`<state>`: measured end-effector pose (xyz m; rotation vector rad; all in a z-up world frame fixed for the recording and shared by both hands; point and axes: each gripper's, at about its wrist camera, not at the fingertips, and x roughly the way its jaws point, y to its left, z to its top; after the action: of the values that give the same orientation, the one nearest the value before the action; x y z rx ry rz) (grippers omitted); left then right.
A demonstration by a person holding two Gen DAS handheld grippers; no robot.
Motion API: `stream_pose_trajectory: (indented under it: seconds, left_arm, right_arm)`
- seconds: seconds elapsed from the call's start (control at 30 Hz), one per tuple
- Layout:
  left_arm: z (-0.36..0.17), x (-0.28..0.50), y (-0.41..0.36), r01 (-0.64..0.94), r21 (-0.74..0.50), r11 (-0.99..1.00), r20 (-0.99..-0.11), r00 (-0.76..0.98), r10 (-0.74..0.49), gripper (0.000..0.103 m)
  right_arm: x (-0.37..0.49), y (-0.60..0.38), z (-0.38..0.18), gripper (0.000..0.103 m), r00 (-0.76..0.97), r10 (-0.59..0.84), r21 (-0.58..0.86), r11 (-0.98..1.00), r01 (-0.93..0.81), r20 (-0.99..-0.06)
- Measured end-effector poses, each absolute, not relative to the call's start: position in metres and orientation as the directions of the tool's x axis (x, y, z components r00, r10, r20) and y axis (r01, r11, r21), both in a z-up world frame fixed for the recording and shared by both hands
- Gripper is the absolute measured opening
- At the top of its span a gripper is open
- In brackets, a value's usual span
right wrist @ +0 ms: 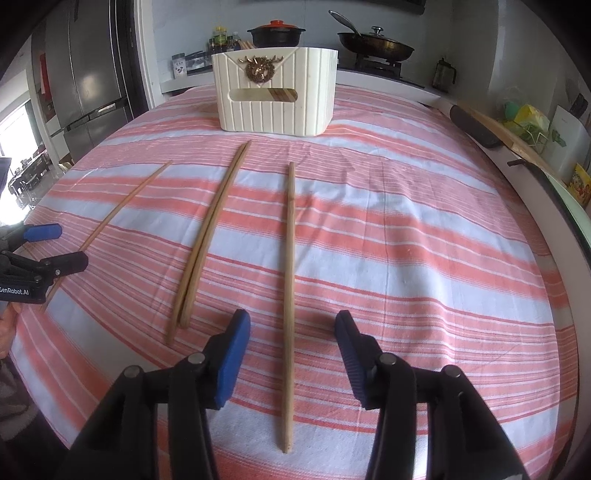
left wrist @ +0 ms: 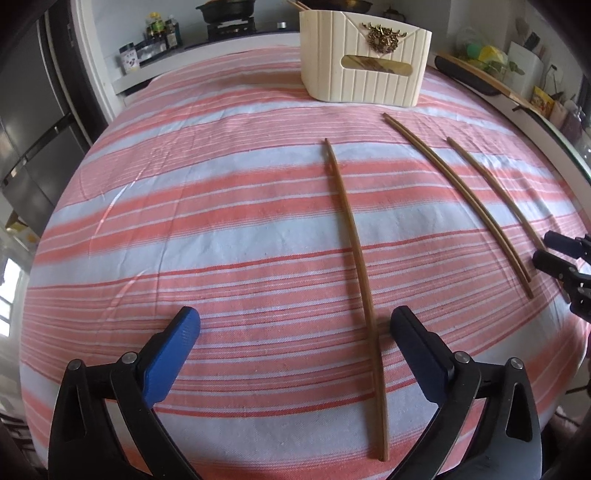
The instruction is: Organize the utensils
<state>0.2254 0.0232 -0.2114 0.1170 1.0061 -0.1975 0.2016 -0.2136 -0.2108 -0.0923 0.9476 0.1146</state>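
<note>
Several wooden chopsticks lie on the striped cloth. In the left wrist view, one chopstick (left wrist: 360, 258) runs between my open left gripper (left wrist: 295, 325) fingers, close to the right one. A pair (left wrist: 465, 192) and a single (left wrist: 495, 188) lie to the right, by my right gripper (left wrist: 554, 247). In the right wrist view, the single chopstick (right wrist: 290, 295) lies between my open right gripper (right wrist: 291, 325) fingers. The pair (right wrist: 210, 229) and the left chopstick (right wrist: 118, 214) lie left of it, near my left gripper (right wrist: 66, 247). A cream ribbed holder box (right wrist: 277, 92) stands at the far side and also shows in the left wrist view (left wrist: 365, 59).
The pink-and-white striped cloth (right wrist: 424, 240) covers the table. A stove with a pot (right wrist: 275, 33) and a pan (right wrist: 376, 44) stands behind. A fridge (right wrist: 88, 81) is at the far left. A wooden board (right wrist: 491, 129) and clutter line the right edge.
</note>
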Motion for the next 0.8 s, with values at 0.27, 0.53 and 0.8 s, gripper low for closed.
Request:
stream_pose_trajectory:
  seconds: [0.27, 0.53, 0.8]
  left_arm:
    - [-0.212, 0.228, 0.027, 0.237, -0.019, 0.971, -0.863, 0.486, -0.136, 0.103]
    - [-0.200, 0.256, 0.019, 0.387, -0.004, 0.922, -0.910, 0.381, -0.164, 0.102]
    - [-0.199, 0.303, 0.000, 0.450, -0.009, 0.893, -0.928, 0.329, -0.175, 0.090]
  right_arm:
    - [0.209, -0.215, -0.210, 0.051, 0.537, 0.068, -0.025, 0.986, -0.164, -0.841]
    - [0.227, -0.218, -0.207, 0.055, 0.405, 0.124, 0.006, 0.959, -0.282, -0.906]
    - [0.271, -0.220, -0.206, 0.055, 0.278, 0.146, 0.054, 0.948, -0.315, -0.949]
